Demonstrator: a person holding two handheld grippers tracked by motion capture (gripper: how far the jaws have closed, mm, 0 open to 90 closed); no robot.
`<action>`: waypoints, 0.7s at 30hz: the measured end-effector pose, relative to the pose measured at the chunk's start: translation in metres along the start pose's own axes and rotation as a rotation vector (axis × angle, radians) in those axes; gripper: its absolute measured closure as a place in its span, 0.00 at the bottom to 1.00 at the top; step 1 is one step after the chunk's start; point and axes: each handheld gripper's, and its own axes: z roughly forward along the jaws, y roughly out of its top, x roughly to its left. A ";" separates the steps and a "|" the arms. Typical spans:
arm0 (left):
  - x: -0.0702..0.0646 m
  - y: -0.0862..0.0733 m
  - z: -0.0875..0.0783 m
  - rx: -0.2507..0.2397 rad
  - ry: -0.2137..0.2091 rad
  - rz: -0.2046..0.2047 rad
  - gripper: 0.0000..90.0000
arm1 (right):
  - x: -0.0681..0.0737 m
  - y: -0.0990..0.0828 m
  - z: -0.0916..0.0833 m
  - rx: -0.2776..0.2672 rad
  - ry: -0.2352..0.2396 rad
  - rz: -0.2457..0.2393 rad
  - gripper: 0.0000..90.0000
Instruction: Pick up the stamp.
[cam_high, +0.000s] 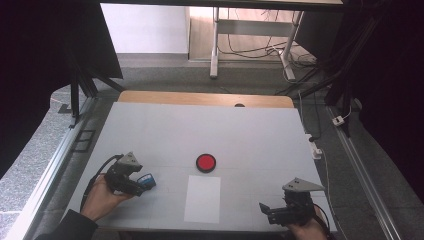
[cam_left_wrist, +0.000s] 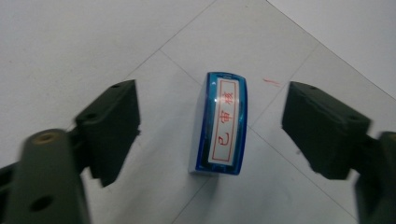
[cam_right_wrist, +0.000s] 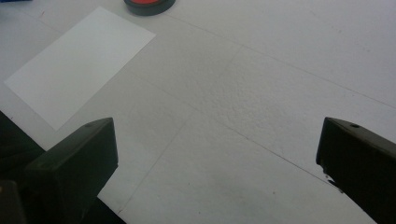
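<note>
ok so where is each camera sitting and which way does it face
High view: above the near edge, looking forward and down on the table; both hands with the left claw and right claw.
Left gripper view: rides the left claw, looking down at the blue stamp between its open jaws.
Right gripper view: rides the right claw, facing across the table at the white paper and red ink pad.
Shared: the high view also shows the stamp, paper and pad.

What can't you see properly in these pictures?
- Stamp: its inking face is hidden underneath in the left gripper view; the left gripper partly covers it in the high view.
- Ink pad: cut off by the top edge in the right gripper view.
- Right gripper: its hand is cut off by the bottom edge in the high view.
</note>
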 end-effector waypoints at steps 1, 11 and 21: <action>-0.001 0.000 0.000 0.000 -0.001 0.003 0.28 | 0.000 0.000 0.000 0.000 0.000 0.000 0.00; 0.000 -0.002 -0.002 0.015 -0.010 0.019 0.57 | 0.000 0.000 0.000 0.001 0.004 -0.003 0.00; -0.004 -0.001 -0.003 0.040 0.007 0.054 0.78 | 0.000 0.000 0.001 0.003 0.008 -0.006 0.00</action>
